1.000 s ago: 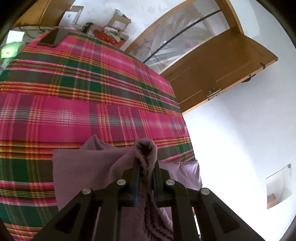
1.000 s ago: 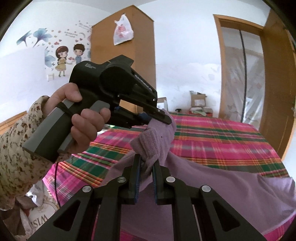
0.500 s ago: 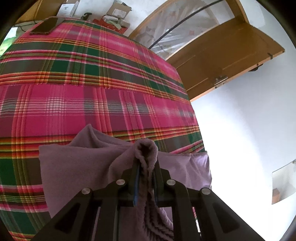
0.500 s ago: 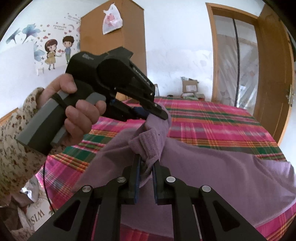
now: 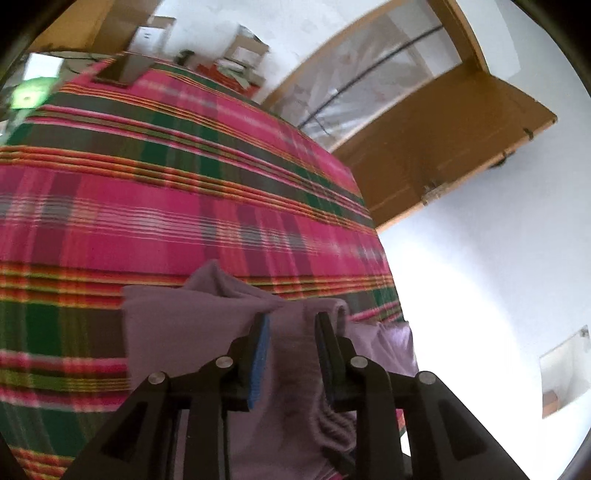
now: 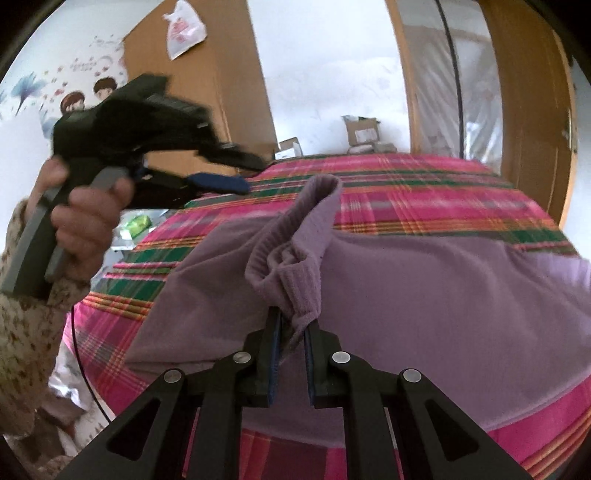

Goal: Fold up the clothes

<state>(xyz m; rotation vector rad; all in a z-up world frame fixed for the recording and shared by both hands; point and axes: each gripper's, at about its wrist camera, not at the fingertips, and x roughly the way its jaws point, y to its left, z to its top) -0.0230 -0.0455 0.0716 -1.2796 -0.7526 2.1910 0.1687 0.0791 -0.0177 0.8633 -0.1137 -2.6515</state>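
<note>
Fabric, a lilac sweater (image 6: pixel 424 302), lies spread across the plaid bed cover (image 6: pixel 424 177), filling the lower half of the right wrist view from about 8 o'clock round to 3 o'clock. The right gripper (image 6: pixel 291 332) is narrow and pinches a ribbed edge of the garment, perhaps the collar or a cuff, bunched at the centre of that view; holding this edge up probably keeps the layer taut while the fold is laid. The left gripper (image 5: pixel 291 321) has its jaws opening, with sweater cloth between the blue pads but no longer clearly pressed, which reads as letting its part of the fold go. In the right wrist view the left gripper sits at 10 o'clock, gripped by a hand (image 6: pixel 85 218) in a floral sleeve (image 6: pixel 26 332), its tips clear of the raised ribbed band (image 6: pixel 317 206). Around the bed: cardboard boxes (image 6: pixel 362 129) on the floor at 12 o'clock, a wooden wardrobe (image 6: pixel 229 85) with a plastic bag (image 6: pixel 183 31) hanging at 11 o'clock, a wooden door (image 5: pixel 443 140) at 2 o'clock in the left wrist view, and a dark flat object (image 5: pixel 125 68) on the far bed corner. Nothing lies on the cover near the sweater to block the next fold.
</note>
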